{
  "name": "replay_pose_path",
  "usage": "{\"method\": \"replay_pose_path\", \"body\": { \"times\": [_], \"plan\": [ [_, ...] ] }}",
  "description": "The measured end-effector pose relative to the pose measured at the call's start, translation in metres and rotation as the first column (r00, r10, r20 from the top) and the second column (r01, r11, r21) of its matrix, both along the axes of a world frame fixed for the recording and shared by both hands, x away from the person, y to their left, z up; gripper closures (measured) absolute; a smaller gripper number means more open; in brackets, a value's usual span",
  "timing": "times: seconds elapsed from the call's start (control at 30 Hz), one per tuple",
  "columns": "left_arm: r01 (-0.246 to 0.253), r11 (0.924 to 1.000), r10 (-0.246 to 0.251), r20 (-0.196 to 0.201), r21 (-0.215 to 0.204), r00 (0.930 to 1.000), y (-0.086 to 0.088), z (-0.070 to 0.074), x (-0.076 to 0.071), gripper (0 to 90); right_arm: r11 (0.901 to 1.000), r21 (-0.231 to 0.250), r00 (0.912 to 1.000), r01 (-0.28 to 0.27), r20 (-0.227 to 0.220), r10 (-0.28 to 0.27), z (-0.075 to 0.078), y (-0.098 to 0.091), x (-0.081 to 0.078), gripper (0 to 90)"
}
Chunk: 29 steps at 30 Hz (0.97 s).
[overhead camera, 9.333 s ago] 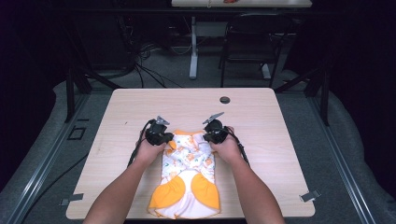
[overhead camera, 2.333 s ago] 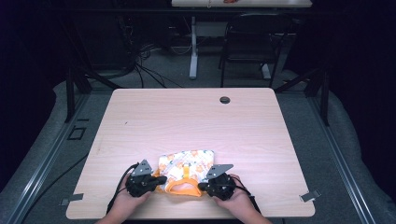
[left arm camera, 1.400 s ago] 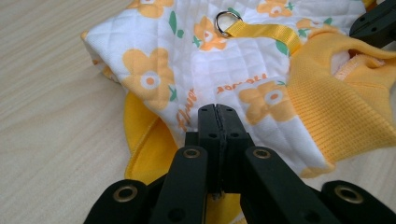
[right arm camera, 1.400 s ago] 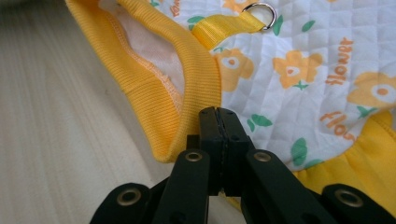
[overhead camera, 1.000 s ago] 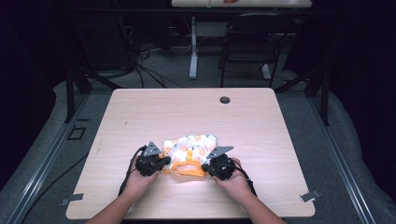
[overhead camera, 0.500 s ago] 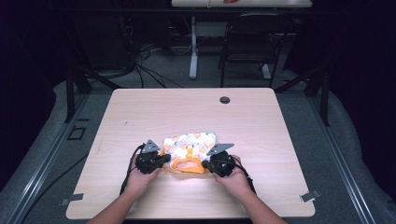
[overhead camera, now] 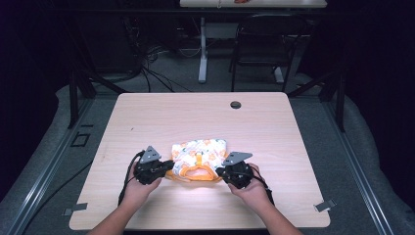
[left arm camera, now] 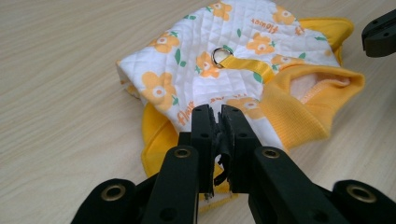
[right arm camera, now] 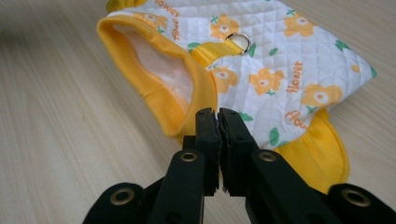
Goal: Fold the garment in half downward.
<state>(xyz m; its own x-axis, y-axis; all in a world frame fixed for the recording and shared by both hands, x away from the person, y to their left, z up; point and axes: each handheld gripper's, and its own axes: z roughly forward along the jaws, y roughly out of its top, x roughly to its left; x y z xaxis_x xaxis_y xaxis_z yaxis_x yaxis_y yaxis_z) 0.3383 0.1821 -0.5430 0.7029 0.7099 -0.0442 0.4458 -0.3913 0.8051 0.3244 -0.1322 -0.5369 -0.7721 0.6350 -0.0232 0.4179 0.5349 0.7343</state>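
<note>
Two grippers flank one small garment on your side of the wooden table. It is a folded piece of white quilted cloth printed with orange flowers, with a yellow ribbed collar and yellow trim. It lies flat on the tabletop, its yellow collar turned toward you.

Your left gripper sits at the garment's left edge, and your right gripper at its right edge; both point inward at the collar.

Along the left gripper's jaws, only a thin slit shows between the black pads. They have just been parting. Nothing is pinched there, and the quilted cloth and yellow hem lie just beyond the tips, free of them. The far tip of your other gripper pokes in at the upper right of that view.

Your right gripper matches: its jaws have just been easing apart and stand barely separated, with nothing clamped. The open collar and a metal ring on a yellow strap lie just ahead of them.

A dark round grommet sits near the table's far edge, well apart from the garment.
</note>
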Motion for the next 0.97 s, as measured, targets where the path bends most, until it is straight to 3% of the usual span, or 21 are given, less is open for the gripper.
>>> {"method": "replay_pose_path", "body": {
  "times": [0.2,0.37,0.53,0.77,0.87,0.97],
  "plan": [
    [0.011,0.9999,-0.011,0.021,0.004,0.9997,0.015,-0.001,-0.017,80.1,0.9997,-0.012,0.9998,-0.02,0.01,0.02,-0.001,-0.007,-0.02,85.7],
    [-0.004,0.9998,0.004,-0.01,-0.019,0.9999,0.026,-0.006,-0.03,78.9,0.9998,0.002,0.9997,-0.02,-0.011,0.02,-0.007,-0.011,-0.034,85.0],
    [-0.018,0.9998,0.018,-0.016,-0.011,0.9997,0.036,-0.011,-0.04,76.4,0.9995,0.031,0.9996,-0.011,-0.025,0.012,-0.01,-0.018,-0.043,83.6],
    [-0.04,0.9992,0.04,-0.008,-0.005,0.9992,0.046,-0.017,-0.044,71.0,0.9985,0.054,0.9993,0.006,-0.037,-0.004,-0.015,-0.025,-0.047,81.2],
    [-0.049,0.9984,0.049,-0.014,-0.026,0.9987,0.048,-0.018,-0.043,66.7,0.9993,0.036,0.9998,0.01,-0.019,-0.01,-0.018,-0.023,-0.046,78.0],
    [-0.048,0.9987,0.048,-0.01,-0.016,0.9988,0.048,-0.023,-0.043,65.1,0.9997,0.02,0.9998,0.011,-0.017,-0.011,-0.02,-0.023,-0.045,75.1]
  ]
}}
